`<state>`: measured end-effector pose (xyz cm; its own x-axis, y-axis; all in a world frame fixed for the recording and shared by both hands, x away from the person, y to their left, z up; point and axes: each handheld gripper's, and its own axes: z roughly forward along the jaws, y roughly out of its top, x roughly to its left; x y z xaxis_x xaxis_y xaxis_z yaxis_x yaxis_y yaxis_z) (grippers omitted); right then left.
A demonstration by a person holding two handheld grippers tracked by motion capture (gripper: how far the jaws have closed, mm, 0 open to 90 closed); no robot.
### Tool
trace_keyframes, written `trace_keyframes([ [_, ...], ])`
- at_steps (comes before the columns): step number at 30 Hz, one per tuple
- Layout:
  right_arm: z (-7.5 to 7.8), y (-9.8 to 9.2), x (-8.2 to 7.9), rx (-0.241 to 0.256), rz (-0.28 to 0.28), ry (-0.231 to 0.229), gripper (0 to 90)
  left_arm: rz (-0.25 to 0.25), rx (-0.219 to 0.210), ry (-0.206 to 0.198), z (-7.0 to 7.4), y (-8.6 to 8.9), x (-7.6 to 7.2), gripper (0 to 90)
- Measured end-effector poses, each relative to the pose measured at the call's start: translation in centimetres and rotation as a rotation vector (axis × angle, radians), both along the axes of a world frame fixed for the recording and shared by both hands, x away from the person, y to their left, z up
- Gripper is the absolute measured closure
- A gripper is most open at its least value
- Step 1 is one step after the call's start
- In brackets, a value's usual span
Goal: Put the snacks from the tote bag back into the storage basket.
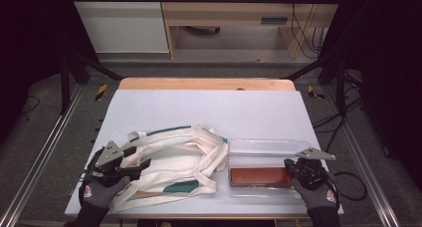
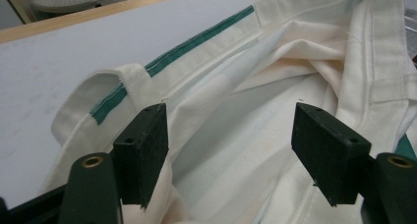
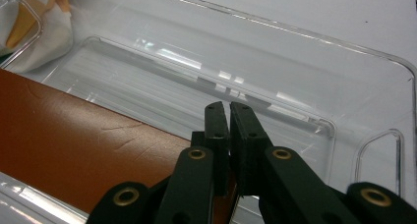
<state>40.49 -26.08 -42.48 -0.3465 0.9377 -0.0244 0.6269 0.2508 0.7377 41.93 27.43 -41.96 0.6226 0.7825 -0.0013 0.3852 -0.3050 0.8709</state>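
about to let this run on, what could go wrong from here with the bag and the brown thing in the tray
The right gripper looks pinched on only the end edge of the brown leather piece, so it may slip or drag the clear tray. The left gripper is open over loose folds of the tote bag; it could catch one layer, not the opening. A bag strap touches the tray's corner.

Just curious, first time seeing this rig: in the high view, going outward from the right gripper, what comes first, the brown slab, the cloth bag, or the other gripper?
1. Brown slab, beside the right gripper, in the clear tray.
2. Cloth bag, mid-table.
3. Left gripper, at the bag's left end.
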Motion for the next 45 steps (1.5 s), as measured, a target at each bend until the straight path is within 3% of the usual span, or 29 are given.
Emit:
trace_keyframes([
  [6, 0.1, 0.0, -0.3, 0.002, 0.001, 0.016, 87.4, 0.007, -0.005, 0.001, 0.0, 0.4, -0.1, 29.5],
  [15, 0.7, -0.3, -0.9, 0.018, -0.008, -0.047, 84.3, 0.008, -0.011, 0.0, 0.0, 0.7, -0.2, 29.3],
  [26, 0.2, -0.3, -1.5, 0.013, 0.002, -0.003, 88.4, 0.016, -0.016, -0.001, 0.0, 1.1, -0.4, 29.3],
  [37, 0.0, -0.3, -1.2, 0.011, 0.01, -0.021, 88.8, 0.021, -0.02, -0.003, 0.0, 1.3, -0.4, 29.3],
  [40, 0.2, -0.5, -1.3, 0.032, 0.013, -0.06, 82.2, 0.027, -0.032, -0.011, 0.3, 1.6, -0.5, 29.3],
  [45, 1.5, -0.9, -2.1, 0.087, 0.015, -0.248, 55.4, 0.048, -0.062, -0.03, 0.7, 2.5, -0.8, 28.4],
])
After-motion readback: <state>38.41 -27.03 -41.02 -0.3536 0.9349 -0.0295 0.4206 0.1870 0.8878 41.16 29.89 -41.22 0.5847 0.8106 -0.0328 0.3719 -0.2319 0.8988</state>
